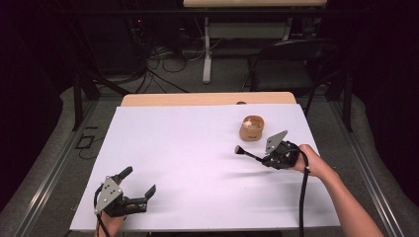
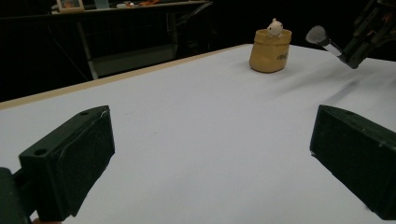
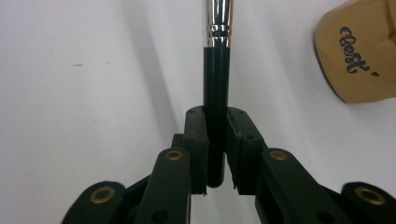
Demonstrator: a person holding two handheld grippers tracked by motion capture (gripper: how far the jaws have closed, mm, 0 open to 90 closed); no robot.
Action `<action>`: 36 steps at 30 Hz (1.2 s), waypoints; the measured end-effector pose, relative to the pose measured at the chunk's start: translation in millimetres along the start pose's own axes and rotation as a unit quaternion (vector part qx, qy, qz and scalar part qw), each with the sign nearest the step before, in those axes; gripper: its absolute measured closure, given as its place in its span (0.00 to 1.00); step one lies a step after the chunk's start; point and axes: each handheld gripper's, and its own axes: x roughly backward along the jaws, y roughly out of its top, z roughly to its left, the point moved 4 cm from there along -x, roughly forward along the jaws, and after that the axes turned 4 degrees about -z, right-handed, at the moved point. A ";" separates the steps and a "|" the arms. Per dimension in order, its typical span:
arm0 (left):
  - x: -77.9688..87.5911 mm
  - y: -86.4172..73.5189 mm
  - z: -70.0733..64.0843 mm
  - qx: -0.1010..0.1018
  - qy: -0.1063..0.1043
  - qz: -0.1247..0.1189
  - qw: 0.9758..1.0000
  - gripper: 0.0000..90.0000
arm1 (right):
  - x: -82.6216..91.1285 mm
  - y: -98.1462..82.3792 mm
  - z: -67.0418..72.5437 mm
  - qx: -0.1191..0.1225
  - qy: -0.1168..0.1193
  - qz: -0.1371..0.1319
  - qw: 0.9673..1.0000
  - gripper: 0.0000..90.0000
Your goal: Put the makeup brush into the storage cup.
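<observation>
My right gripper [image 1: 262, 159] is shut on the black handle of a makeup brush [image 1: 247, 153], held a little above the white table cover [image 1: 197, 148]. In the right gripper view the jaws [image 3: 216, 116] clamp the handle, and the brush's [image 3: 216, 70] silver ferrule runs out of the top of the frame. The bristle head [image 2: 317, 35] points toward a tan pouch [image 1: 252, 128] with a small white figure [image 2: 274, 27] sticking out of it. The pouch [image 3: 362, 51] bears dark lettering. My left gripper [image 1: 139, 180] rests at the near left, open, with nothing between its jaws [image 2: 210, 140].
The wooden table edge [image 1: 207, 98] shows beyond the white cover. A black chair [image 1: 291, 64] and a desk leg with cables [image 1: 206, 54] stand on the floor behind the table. Dark surroundings lie to both sides.
</observation>
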 end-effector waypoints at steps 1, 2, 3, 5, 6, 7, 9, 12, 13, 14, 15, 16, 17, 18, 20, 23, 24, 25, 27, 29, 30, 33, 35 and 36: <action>0.0 0.0 0.1 0.000 0.000 0.000 1.000 0.00 | 0.7 -0.8 -0.2 0.001 -0.002 0.002 1.000 0.88; -0.1 -0.1 0.1 0.000 0.000 0.001 1.000 0.00 | 0.8 -1.8 0.2 -0.006 -0.012 -0.002 1.000 0.88; -0.2 -0.1 0.1 0.000 0.000 0.001 1.000 0.00 | 1.0 -2.9 0.5 -0.011 -0.015 -0.005 1.000 0.88; -0.3 -0.2 -0.1 0.000 0.000 0.001 1.000 0.00 | 2.1 -5.0 1.1 -0.033 -0.028 -0.022 0.999 0.88; -0.3 -0.2 -0.2 0.000 0.000 0.001 1.000 0.00 | 2.1 -5.0 1.1 -0.033 -0.028 -0.022 0.999 0.88; -0.2 -0.2 -0.1 -0.001 0.000 0.001 1.000 0.00 | 2.5 -5.5 1.5 -0.043 -0.034 -0.032 0.998 0.88; -0.2 -0.3 0.1 0.000 0.000 0.001 1.000 0.00 | 3.2 -6.7 1.3 -0.052 -0.044 -0.044 0.997 0.88; -0.2 -0.4 -0.1 0.001 0.000 0.002 1.000 0.00 | 2.5 -8.9 2.1 -0.066 -0.053 -0.059 0.995 0.88; -0.1 -0.5 0.0 0.000 0.000 0.003 1.000 0.00 | 1.4 -10.2 2.7 -0.075 -0.058 -0.070 0.993 0.88; -0.1 -0.5 0.0 0.000 0.000 0.003 1.000 0.00 | 1.4 -10.2 2.7 -0.075 -0.058 -0.070 0.993 0.88; -0.1 -0.4 0.1 -0.001 0.001 0.002 1.000 0.00 | 0.8 -11.0 2.6 -0.081 -0.058 -0.073 0.992 0.88; 0.0 -0.5 0.2 0.000 0.001 0.002 1.000 0.00 | 0.1 -11.7 2.0 -0.087 -0.060 -0.078 0.991 0.88; 0.0 -0.6 0.2 0.000 0.001 0.003 1.000 0.00 | 0.1 -12.4 1.7 -0.092 -0.061 -0.077 0.991 0.88; -0.1 -0.6 0.2 0.000 0.001 0.003 1.000 0.00 | -1.0 -12.9 1.3 -0.098 -0.068 -0.080 0.990 0.88; -0.2 -0.5 0.0 0.000 0.001 0.003 1.000 0.00 | -2.0 -14.0 1.4 -0.107 -0.070 -0.084 0.988 0.88; -0.8 -0.6 -0.3 -0.001 -0.002 0.003 1.000 0.00 | -4.5 -17.4 1.7 -0.125 -0.079 -0.099 0.984 0.88; -0.9 -0.6 -0.5 -0.001 -0.002 0.003 1.000 0.00 | -4.5 -17.4 1.7 -0.125 -0.079 -0.099 0.984 0.88; -0.9 -0.6 -0.6 -0.002 -0.003 0.003 1.000 0.00 | -4.7 -18.1 1.5 -0.130 -0.080 -0.103 0.983 0.88; -0.8 -0.4 -0.6 -0.002 -0.003 0.003 1.000 0.00 | -3.4 -19.8 1.1 -0.140 -0.086 -0.107 0.981 0.88; -0.8 -0.4 -0.7 -0.002 -0.003 0.002 1.000 0.00 | -1.7 -21.2 0.4 -0.151 -0.090 -0.118 0.977 0.88; -0.8 -0.3 -0.7 -0.002 -0.003 0.002 1.000 0.00 | -1.2 -21.9 0.1 -0.156 -0.094 -0.123 0.976 0.88; -1.0 -0.2 -1.1 -0.002 -0.003 0.002 1.000 0.00 | -1.2 -23.7 -0.3 -0.167 -0.099 -0.136 0.971 0.88; -0.8 -0.2 -1.2 -0.003 -0.004 0.002 1.000 0.00 | -0.1 -24.4 -1.1 -0.171 -0.106 -0.139 0.970 0.88; -0.7 -0.2 -1.0 -0.003 -0.003 0.002 1.000 0.00 | 0.2 -24.4 -1.3 -0.174 -0.108 -0.144 0.968 0.88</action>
